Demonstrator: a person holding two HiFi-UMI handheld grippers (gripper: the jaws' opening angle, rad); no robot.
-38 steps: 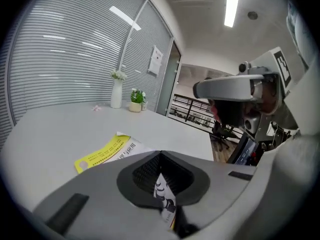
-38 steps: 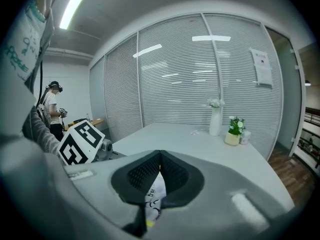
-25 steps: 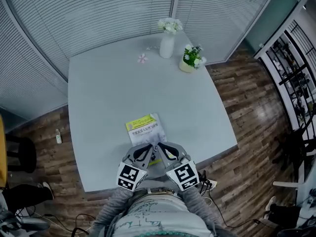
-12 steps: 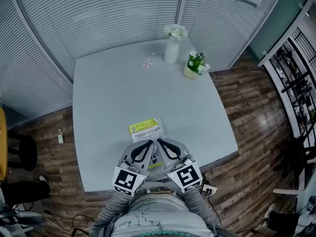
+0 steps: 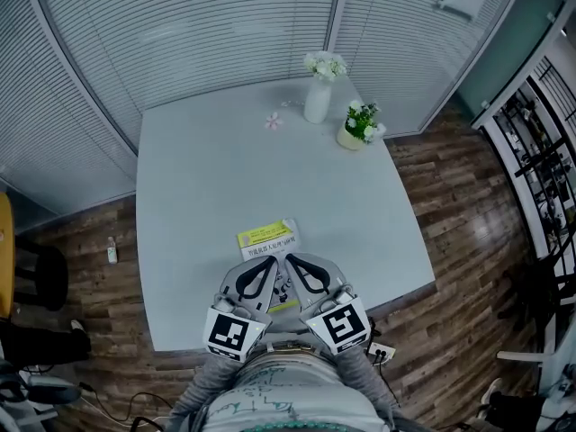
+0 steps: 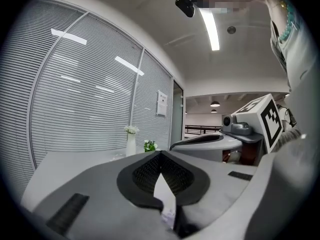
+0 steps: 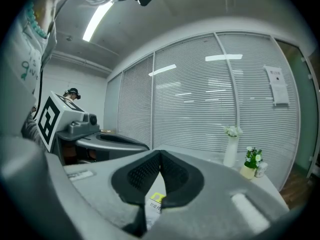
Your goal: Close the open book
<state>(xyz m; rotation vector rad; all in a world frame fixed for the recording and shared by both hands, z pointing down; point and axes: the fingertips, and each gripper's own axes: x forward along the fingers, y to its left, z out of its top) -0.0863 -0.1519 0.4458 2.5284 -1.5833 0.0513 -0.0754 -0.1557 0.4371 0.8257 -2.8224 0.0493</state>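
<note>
Above the table's (image 5: 198, 178) near edge, the left gripper (image 5: 271, 261) hovers with its jaws pressed together on nothing. Partly under both sets of tips, the book (image 5: 267, 238) lies flat and closed, yellow cover up. The right gripper (image 5: 291, 260), close beside the left, is likewise closed and empty.

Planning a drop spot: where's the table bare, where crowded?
Bare: table middle and left side, from book to pink flower. Crowded: far right corner, vase and potted plant; near edge, left gripper and right gripper over the book.
</note>
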